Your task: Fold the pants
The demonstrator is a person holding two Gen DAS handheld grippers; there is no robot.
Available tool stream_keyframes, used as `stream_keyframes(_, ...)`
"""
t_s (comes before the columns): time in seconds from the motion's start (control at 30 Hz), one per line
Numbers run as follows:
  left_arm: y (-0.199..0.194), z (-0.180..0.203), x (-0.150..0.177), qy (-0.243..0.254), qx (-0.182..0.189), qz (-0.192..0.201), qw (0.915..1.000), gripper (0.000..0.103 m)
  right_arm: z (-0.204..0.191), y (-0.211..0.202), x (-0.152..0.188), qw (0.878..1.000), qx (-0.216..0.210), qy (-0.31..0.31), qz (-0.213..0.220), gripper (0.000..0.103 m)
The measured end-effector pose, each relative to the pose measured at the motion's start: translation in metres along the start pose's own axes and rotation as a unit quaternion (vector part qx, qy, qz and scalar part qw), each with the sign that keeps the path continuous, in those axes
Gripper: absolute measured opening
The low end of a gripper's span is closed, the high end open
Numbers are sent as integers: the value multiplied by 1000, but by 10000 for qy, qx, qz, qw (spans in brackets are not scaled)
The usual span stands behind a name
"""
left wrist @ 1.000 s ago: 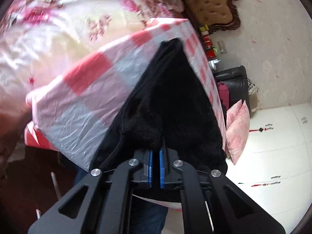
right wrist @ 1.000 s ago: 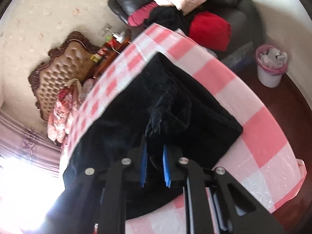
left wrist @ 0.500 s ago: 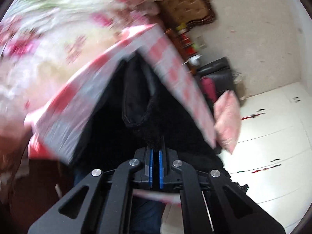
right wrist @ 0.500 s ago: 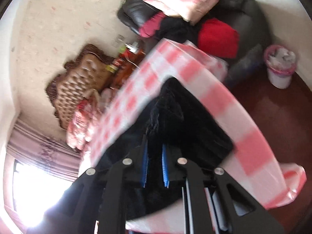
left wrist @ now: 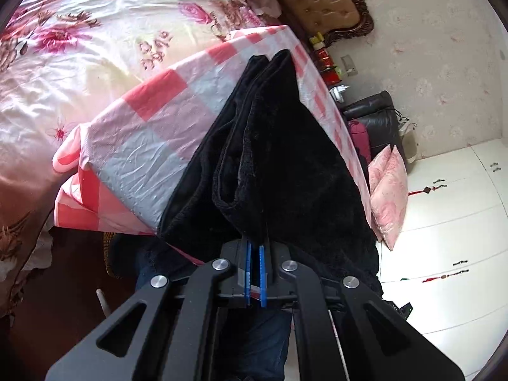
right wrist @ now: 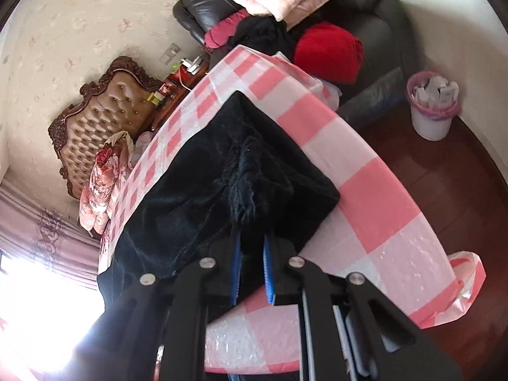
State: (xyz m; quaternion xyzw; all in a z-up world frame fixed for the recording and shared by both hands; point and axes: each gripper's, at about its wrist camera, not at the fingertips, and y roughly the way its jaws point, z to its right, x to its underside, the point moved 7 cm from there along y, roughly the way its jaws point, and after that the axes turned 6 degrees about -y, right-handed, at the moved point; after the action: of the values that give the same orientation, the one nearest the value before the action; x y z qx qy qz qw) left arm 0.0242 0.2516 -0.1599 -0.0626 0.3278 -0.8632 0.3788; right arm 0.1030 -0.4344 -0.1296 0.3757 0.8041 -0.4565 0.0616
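The black fleecy pants (left wrist: 285,165) lie on a table under a pink-and-white checked cloth (left wrist: 152,133). My left gripper (left wrist: 254,247) is shut on a fold of the pants at their near edge, and the fabric rises from its blue pads in a ridge. In the right wrist view the same pants (right wrist: 203,184) cover the left part of the cloth (right wrist: 374,203). There my right gripper (right wrist: 252,244) is shut on a bunched tuft of black fabric at the near corner. The pads of both grippers are partly buried in cloth.
A bed with a floral cover (left wrist: 79,47) lies left of the table. A tufted headboard (right wrist: 104,117), a black leather chair (right wrist: 390,31) piled with pillows and clothes, and a white bin (right wrist: 431,108) on dark wood floor stand around. White cupboard doors (left wrist: 451,222) are at the right.
Both grippers moved sideways with the pants still pinched. The pants are drawn into a longer ridge toward the far edge in the left view.
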Motion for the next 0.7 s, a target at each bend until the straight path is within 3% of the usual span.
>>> stream_keyframes(0.1,11,-8,3,-169,-134,-164,9996,3,11,9,4,9997,110,117,-179,13)
stream_keyframes(0.3,7,-11,4,-164,-99,-114,9998,4,11,5,12,9997,186,-6,-169,13)
stream_keyframes(0.37,10,-17,4,-253,-177,-178,9994,7,10,8,15,9989,347,-106,-305,16)
stream_keyframes(0.4,10,-20,4,-356,-152,-191,9991,9,11,7,17,9983,433,-121,-363,22)
stream_keyframes(0.47,-2,-21,5,-325,-120,-96,9994,10,13,-6,18,9973,667,-167,-269,25)
stream_keyframes(0.57,-28,-34,-2,-359,-321,301,9984,27,4,-39,17,9917,1112,-631,107,44)
stream_keyframes(0.6,-33,-42,-4,-556,-316,364,9973,44,-4,-43,18,9892,1161,-882,155,51)
stream_keyframes(0.63,-35,-49,-5,-745,-267,393,9961,48,-24,-45,22,9838,1160,-1357,160,57)
stream_keyframes(0.7,-32,-55,-5,-970,-36,255,9950,48,-57,-36,31,9779,918,-1878,12,58)
